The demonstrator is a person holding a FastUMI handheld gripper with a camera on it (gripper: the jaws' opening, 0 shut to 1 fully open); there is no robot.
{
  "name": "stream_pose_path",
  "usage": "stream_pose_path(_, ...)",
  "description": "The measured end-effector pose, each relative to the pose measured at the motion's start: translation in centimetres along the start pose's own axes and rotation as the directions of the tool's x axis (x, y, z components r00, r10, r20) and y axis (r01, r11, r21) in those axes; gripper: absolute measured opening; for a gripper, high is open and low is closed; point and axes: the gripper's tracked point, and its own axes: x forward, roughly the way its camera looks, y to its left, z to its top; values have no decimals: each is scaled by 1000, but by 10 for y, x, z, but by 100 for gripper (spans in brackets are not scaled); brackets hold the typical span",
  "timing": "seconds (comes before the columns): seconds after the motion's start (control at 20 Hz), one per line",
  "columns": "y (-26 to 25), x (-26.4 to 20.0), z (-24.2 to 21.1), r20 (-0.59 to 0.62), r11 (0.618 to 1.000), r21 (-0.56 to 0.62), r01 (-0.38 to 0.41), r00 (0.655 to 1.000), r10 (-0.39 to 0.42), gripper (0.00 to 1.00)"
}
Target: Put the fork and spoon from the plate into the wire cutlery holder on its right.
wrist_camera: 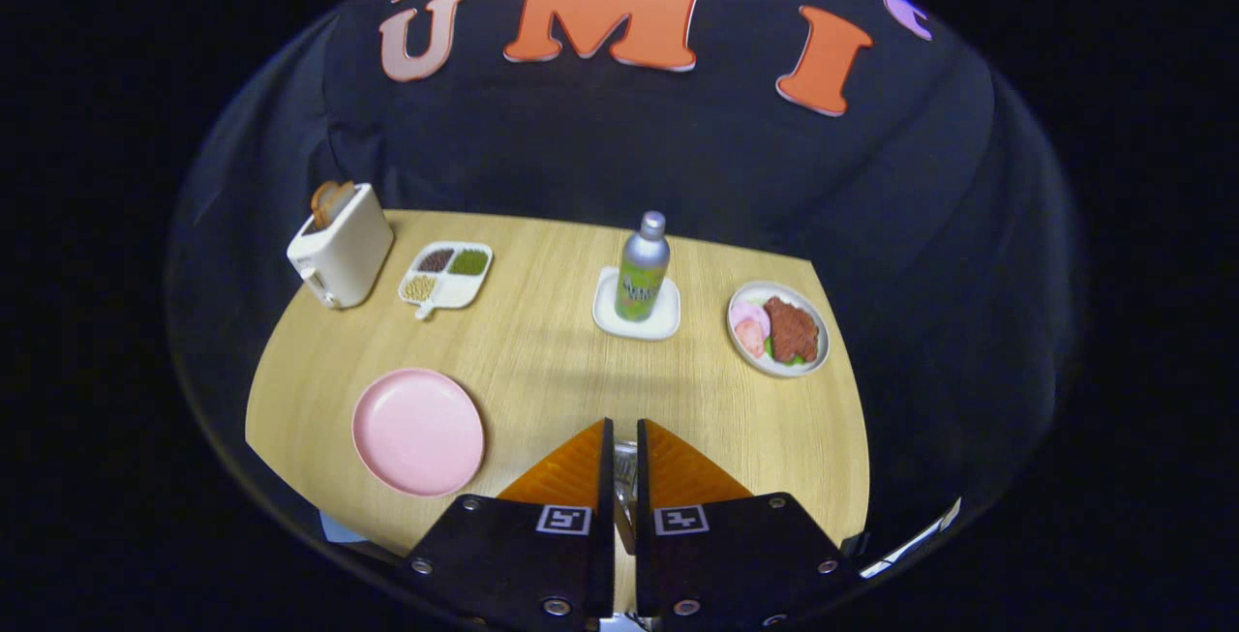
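Pinching thin metal utensil (625, 487), gripper (625, 438) fingers nearly closed; pink plate (417, 432) seen bare, left of fingers.

My fingers (625, 438) nearly closed on a thin metal piece (625, 477), kind unclear. Pink plate (418, 431) bare, just left of them; bottle (643, 269) well beyond.

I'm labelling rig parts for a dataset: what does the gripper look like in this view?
The gripper has two wedge-shaped fingers tapering toward narrow tips. Each is mounted on a flat black plate fixed with silver screws at its corners. Each plate carries a small square black-and-white marker near the inner edge. No cables are visible.
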Motion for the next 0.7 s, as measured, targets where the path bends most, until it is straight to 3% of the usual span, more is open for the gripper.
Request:
stream_pose_path(0.2, 30, -38, 58, 229, 996, 64, -67, 972, 51, 14)
stream_pose_path(0.3, 35, -59, 85, 334, 990, 99, -102, 940, 63, 15)
stream_pose_path(0.45, 21, -93, 120, 481, 987, 129, -90, 877, 17, 22)
stream_pose_path(0.5, 18, -102, 130, 521, 986, 141, -90, 854, 3, 29)
stream_pose_path(0.65, 14, -122, 153, 609, 982, 153, -109, 793, -7, 38)
stream_pose_path(0.7, 11, -130, 158, 631, 983, 150, -106, 776, -13, 49)
